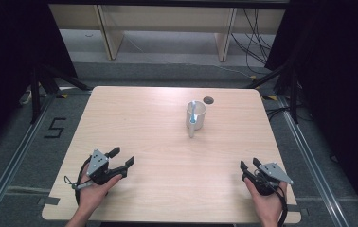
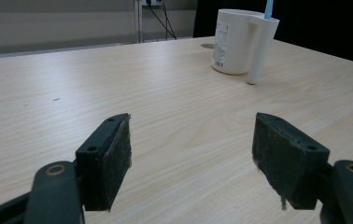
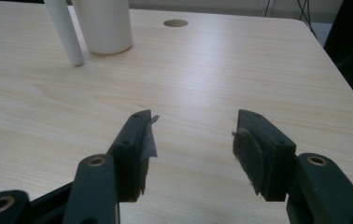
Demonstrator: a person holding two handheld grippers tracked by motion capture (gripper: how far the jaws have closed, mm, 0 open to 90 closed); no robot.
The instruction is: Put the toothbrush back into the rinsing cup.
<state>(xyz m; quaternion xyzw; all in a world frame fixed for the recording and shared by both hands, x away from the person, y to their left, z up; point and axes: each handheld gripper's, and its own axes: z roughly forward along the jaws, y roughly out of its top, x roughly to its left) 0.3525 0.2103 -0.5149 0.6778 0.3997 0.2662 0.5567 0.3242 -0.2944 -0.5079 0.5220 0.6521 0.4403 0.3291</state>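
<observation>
White cup (image 1: 196, 115) well apart from both gaping tools, far side.

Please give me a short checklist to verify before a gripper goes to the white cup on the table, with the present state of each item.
1. Left gripper jaws open and holding nothing: ok.
2. Right gripper jaws open and holding nothing: ok.
3. White cup stands upright on the table: ok.
4. Way from both grippers to the cup free of other things: ok.
5. Blue stick sits inside the cup; how firmly it stands: cannot tell.
6. Cup's long handle reaches down to the table and faces the person's side: ok.
</observation>
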